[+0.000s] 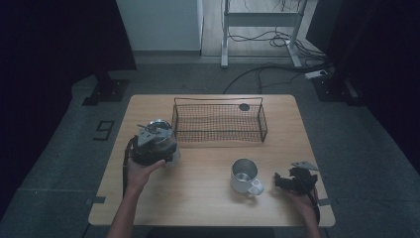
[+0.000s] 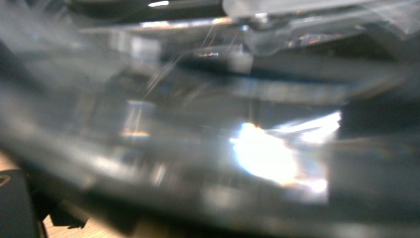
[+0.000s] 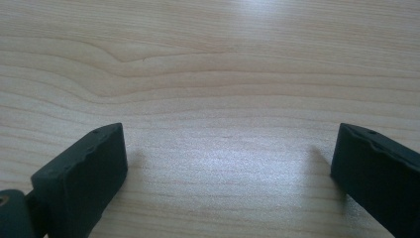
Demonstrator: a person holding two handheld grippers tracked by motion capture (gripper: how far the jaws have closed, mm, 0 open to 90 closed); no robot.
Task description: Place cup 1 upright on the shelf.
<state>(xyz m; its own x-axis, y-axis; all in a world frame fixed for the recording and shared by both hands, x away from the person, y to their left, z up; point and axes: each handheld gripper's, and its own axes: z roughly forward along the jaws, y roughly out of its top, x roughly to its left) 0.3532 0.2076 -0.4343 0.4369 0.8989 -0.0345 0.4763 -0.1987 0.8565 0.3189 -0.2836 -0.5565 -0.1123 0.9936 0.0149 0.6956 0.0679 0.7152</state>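
At the table's left, a hand holds my left gripper (image 1: 154,143) against a shiny, clear glass vessel (image 1: 160,127), just left of the wire basket (image 1: 219,121). Up close in the left gripper view the glass vessel (image 2: 257,148) is a blur of reflections right before the camera, and the jaws seem closed on it. A white mug (image 1: 244,176) with a metal inside stands upright at front right, handle toward the front right. Just right of it my right gripper (image 1: 280,180) lies low over the wood. Its jaws are wide apart on bare wood in the right gripper view (image 3: 228,141).
The black wire basket, apparently empty, stands at the back middle of the wooden table (image 1: 208,203). A dark round mark (image 1: 244,106) sits on the tabletop behind it. Cables and a desk frame lie on the floor beyond the table.
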